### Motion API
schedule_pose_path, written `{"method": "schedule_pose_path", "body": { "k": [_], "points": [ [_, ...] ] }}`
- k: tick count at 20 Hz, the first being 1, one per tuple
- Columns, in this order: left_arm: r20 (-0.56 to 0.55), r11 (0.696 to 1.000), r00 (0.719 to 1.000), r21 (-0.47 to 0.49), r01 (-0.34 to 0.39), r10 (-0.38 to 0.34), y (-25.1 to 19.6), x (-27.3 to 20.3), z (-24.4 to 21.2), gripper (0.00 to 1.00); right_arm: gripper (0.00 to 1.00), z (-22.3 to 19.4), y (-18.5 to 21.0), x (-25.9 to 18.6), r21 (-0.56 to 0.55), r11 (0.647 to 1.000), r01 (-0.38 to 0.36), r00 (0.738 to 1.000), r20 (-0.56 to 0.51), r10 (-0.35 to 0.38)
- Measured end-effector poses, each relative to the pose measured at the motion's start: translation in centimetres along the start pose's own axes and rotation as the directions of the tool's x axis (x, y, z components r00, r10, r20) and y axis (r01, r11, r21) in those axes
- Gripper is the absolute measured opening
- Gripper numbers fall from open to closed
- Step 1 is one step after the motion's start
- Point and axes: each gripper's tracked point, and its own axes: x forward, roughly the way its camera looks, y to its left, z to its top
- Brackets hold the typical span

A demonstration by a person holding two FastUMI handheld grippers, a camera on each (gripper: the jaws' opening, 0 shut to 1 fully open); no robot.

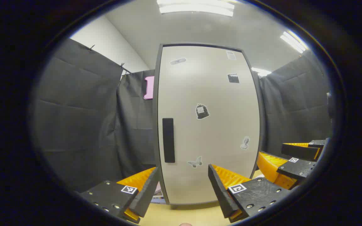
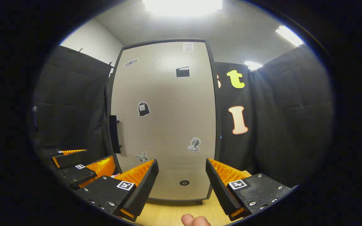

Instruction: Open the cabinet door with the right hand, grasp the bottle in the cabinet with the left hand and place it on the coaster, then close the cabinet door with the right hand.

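A tall grey cabinet stands on the wooden table with its door (image 1: 209, 125) closed. The same door (image 2: 165, 119) faces the right gripper view. A black vertical handle (image 1: 168, 140) sits on the door's left side, and the handle (image 2: 114, 134) sticks out in profile in the right gripper view. My left gripper (image 1: 183, 185) is open in front of the door's lower part, nothing between its fingers. My right gripper (image 2: 182, 175) is open too, short of the door. The right gripper (image 1: 294, 158) appears at the right of the left gripper view. The closed door hides the cabinet's inside.
Black cloth walls close in the booth on both sides of the cabinet. The light wooden tabletop (image 1: 181, 215) runs under both grippers. A fingertip (image 2: 195, 220) shows at the bottom of the right gripper view. The left gripper (image 2: 80, 164) sits low left there.
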Motion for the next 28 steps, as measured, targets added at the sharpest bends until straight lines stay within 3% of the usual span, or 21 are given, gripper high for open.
{"method": "schedule_pose_path", "body": {
  "k": [1, 8, 9, 11, 23, 24, 26, 28],
  "points": [
    [0.004, 1.000, 1.000, 0.006, 0.000, 0.000, 0.0, -0.1, 0.2, 0.89, 0.93, 0.0, -0.2, -0.1, 0.003, 1.000, 0.004, 1.000, -0.005, -0.004],
    [-0.002, 1.000, 1.000, 0.007, 0.007, -0.007, 0.0, -0.4, 0.5, 0.94, 0.93, 0.5, -0.3, -0.8, 0.003, 1.000, 0.000, 1.000, 0.009, 0.000],
    [-0.002, 1.000, 1.000, 0.003, 0.011, -0.011, 0.0, -0.4, 0.5, 0.89, 0.93, 0.5, -0.2, -0.7, 0.003, 1.000, 0.003, 1.000, 0.009, -0.003],
    [-0.005, 1.000, 1.000, 0.001, 0.014, -0.014, 0.0, -0.4, 0.4, 0.94, 0.93, 0.4, -0.2, -0.8, 0.003, 1.000, 0.001, 1.000, 0.005, -0.001],
    [-0.006, 1.000, 1.000, -0.011, 0.013, -0.013, 0.0, -0.4, 0.4, 0.89, 0.93, 0.5, 0.0, -0.7, -0.011, 1.000, 0.019, 1.000, 0.008, -0.019],
    [-0.007, 1.000, 1.000, -0.011, 0.016, -0.016, 0.0, -0.4, 0.3, 0.94, 0.93, 0.5, -0.1, -0.6, -0.015, 1.000, 0.021, 1.000, 0.010, -0.020],
    [-0.006, 1.000, 1.000, -0.009, 0.017, -0.017, 0.0, -0.4, 0.3, 0.94, 0.93, 0.7, -0.1, -0.2, -0.022, 1.000, 0.022, 1.000, 0.017, -0.021],
    [-0.005, 1.000, 1.000, -0.005, 0.013, -0.013, 0.1, -0.4, 0.3, 0.89, 0.93, 0.9, -0.2, 0.3, -0.031, 0.999, 0.025, 1.000, 0.019, -0.024]
  ]
}}
